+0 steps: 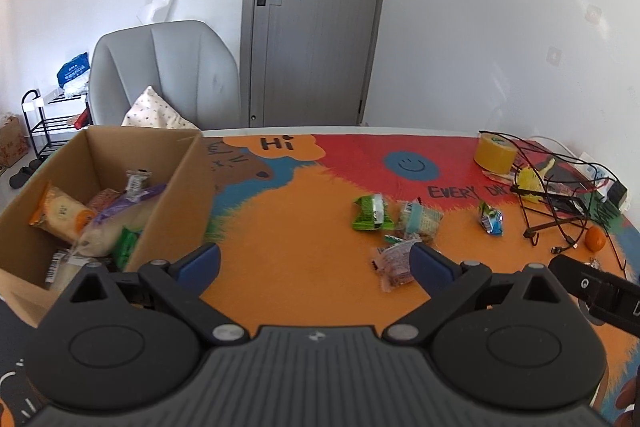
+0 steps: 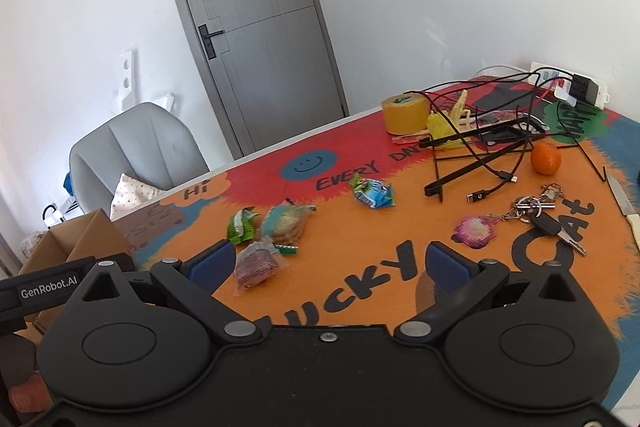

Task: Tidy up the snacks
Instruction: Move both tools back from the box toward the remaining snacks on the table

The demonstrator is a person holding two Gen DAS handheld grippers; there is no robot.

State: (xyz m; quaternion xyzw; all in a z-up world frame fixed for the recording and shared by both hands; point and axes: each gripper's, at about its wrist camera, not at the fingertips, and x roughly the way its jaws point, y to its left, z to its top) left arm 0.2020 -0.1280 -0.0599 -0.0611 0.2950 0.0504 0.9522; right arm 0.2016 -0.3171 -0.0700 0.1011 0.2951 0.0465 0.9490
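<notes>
A cardboard box (image 1: 188,183) at the left of the table holds several wrapped snacks. Loose on the orange mat lie a green packet (image 1: 370,213) (image 2: 241,225), a pale blue-topped packet (image 1: 420,219) (image 2: 287,221), a reddish-brown packet (image 1: 394,263) (image 2: 256,263) and a small blue-green packet (image 1: 491,218) (image 2: 372,191). My left gripper (image 1: 314,261) stands open beside the box with nothing between its fingers; its right pad overlaps the reddish-brown packet in the picture. My right gripper (image 2: 328,263) is open wide and empty, the reddish-brown packet just inside its left pad.
A black wire stand (image 2: 480,155) with cables, a yellow tape roll (image 2: 404,115), an orange (image 2: 545,157), keys (image 2: 536,213), a pink charm (image 2: 476,230) and a knife (image 2: 622,199) crowd the right side. A power strip (image 2: 576,87) sits far right. A grey chair (image 1: 164,75) stands behind the box.
</notes>
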